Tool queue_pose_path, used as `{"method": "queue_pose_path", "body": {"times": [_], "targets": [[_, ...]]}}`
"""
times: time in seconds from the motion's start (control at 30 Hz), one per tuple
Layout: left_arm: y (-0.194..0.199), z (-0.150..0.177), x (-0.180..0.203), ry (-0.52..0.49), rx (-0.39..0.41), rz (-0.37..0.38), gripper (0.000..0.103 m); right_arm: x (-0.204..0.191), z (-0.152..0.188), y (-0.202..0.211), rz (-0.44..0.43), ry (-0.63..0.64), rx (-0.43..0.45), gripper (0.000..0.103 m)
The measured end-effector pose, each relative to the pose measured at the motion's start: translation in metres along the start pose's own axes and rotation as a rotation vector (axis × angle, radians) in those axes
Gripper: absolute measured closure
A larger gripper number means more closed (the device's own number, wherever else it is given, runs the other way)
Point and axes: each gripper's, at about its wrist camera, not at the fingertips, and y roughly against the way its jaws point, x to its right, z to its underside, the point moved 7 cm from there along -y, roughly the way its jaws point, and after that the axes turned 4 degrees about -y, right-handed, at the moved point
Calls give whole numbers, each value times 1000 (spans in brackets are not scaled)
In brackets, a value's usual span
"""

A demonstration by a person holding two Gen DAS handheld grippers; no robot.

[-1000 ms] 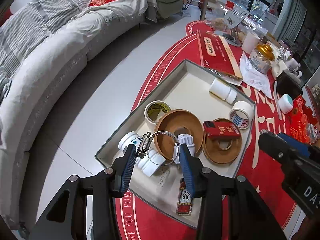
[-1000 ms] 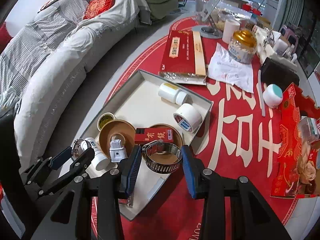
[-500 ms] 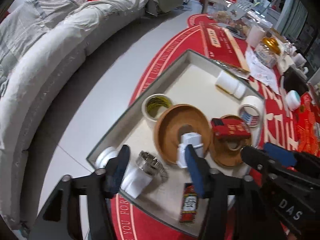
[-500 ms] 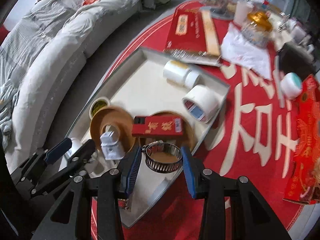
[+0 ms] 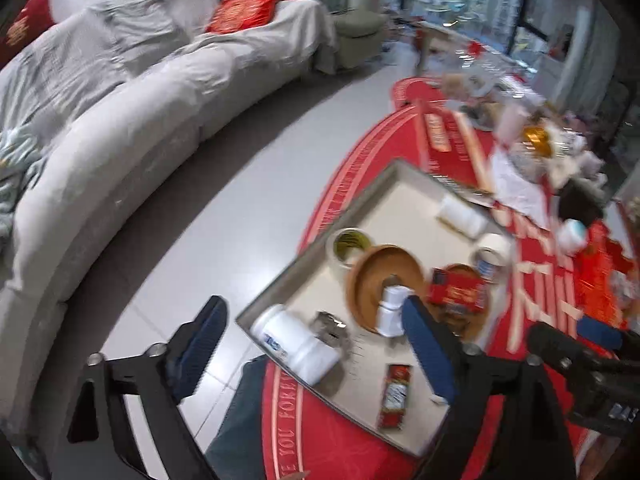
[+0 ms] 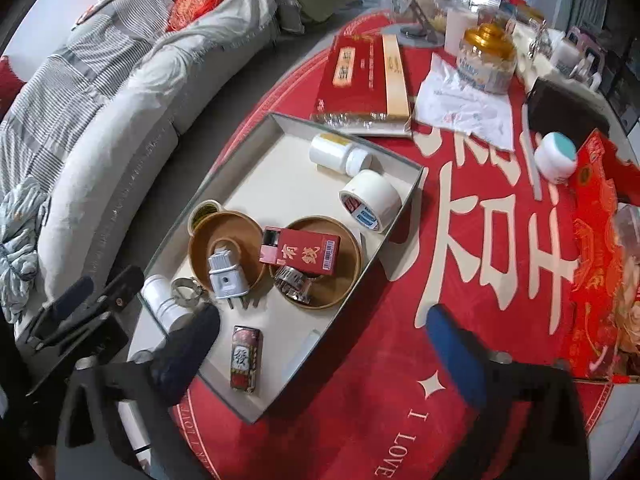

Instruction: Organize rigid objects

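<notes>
Left gripper [image 5: 314, 346] has just been opening; jaws wide, nothing held. Below it, the white bottle [image 6: 162, 302] lies on its side in the near-left corner of the tray [image 6: 248, 150] on the desk; looks light, smooth plastic that could roll, so take it across the body. Touching it, a hose clamp [image 6: 186, 291] lies flat on the tray floor: thin stiff metal ring, light, likely slippery; pinch across the band or by the screw housing. The grey plug [image 6: 225, 276] rests tilted on the rim of the left wooden dish [image 6: 208, 240]; hard plastic, grip its flat sides. The red box [image 6: 302, 254] bridges the right wooden dish [image 6: 348, 276]; cardboard, light, may crush, so squeeze gently. A second hose clamp [image 6: 292, 282] lies in that dish, partly under the box, same handling. Tape roll [image 6: 370, 200] lies on its side near the tray's right wall, rigid. Right gripper [image 6: 324, 346] has also just been opening; jaws fully apart, empty, over the tray's near edge.
</notes>
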Motion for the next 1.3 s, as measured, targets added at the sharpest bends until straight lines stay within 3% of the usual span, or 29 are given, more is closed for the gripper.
{"method": "queue_pose_path", "body": {"times": [0.13,0.2,0.4,0.8,1.3], "targets": [[9,13,2,-36,-73,-60,0,-4,5,16,-36,-19,13,0],[11,19,5,-30,-83,-48,0,-5,10,21,-65,-32,0,0],[15,34,7,2,-145,-25,0,-5,22,29,-4,-9,-51,0],[39,36,4,-5,-128,-36,0,-18,27,44,26,32,-70,0],[40,37,-8,34,-144,-30,0,-38,22,44,50,85,-81,0]]}}
